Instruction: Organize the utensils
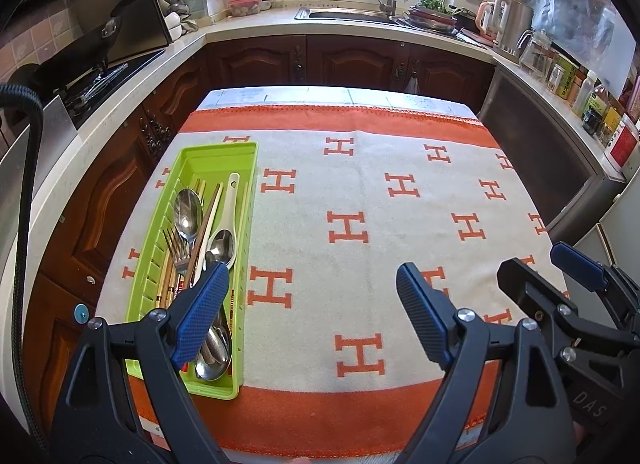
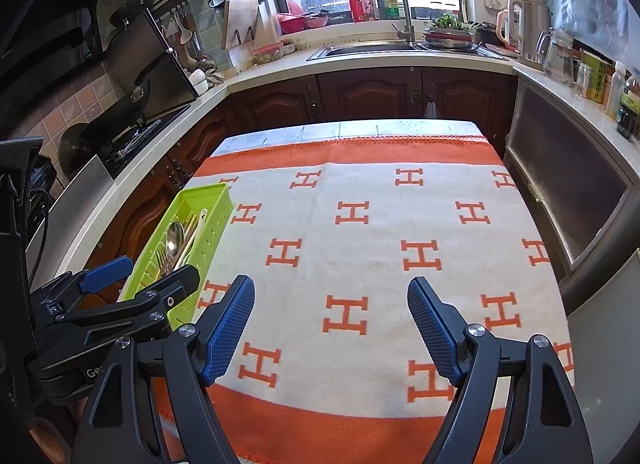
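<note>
A lime green utensil tray lies along the left side of the cloth-covered table. It holds metal spoons, a fork, a white ceramic spoon and chopsticks, all piled together. My left gripper hovers open over the cloth near the front edge, its left finger over the tray's near end, nothing between the jaws. My right gripper stands open over bare cloth to the tray's right. Each gripper shows at the other view's edge: the right gripper, the left gripper.
The table carries a white cloth with orange H marks and an orange border. Dark wooden cabinets and a counter with a sink ring the table. A stove with a pan is on the left, bottles and a kettle on the right.
</note>
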Demonstrator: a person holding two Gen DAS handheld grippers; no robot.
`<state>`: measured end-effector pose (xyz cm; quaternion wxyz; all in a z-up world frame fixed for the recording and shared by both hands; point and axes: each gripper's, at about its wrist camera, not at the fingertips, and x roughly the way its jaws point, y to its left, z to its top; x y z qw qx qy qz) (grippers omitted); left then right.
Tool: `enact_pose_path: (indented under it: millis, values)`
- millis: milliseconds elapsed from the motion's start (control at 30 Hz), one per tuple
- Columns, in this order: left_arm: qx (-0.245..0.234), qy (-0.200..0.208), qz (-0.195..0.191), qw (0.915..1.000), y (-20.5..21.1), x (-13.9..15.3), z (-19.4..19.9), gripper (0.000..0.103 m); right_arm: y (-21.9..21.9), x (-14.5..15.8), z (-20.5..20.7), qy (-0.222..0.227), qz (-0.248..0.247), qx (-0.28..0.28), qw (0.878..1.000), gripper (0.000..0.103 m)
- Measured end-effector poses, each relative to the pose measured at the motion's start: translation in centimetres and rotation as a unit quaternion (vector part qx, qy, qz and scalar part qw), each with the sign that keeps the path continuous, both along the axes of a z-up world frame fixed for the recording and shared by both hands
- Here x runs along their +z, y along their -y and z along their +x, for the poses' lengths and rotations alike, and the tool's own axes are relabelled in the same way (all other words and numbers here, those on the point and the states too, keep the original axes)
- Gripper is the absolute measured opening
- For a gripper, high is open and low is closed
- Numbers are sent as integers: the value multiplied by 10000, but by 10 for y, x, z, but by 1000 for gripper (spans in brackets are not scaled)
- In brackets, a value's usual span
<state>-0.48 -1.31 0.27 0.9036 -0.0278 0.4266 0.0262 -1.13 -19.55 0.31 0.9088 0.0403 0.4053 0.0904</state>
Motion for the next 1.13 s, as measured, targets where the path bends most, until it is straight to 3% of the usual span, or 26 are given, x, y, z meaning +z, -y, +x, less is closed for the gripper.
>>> enact_pose_path:
  millis: [1133]
  values:
    - [3, -59, 41, 10000, -3, -4, -8, 84, -4, -4, -7, -61, 50, -26, 10000, 80]
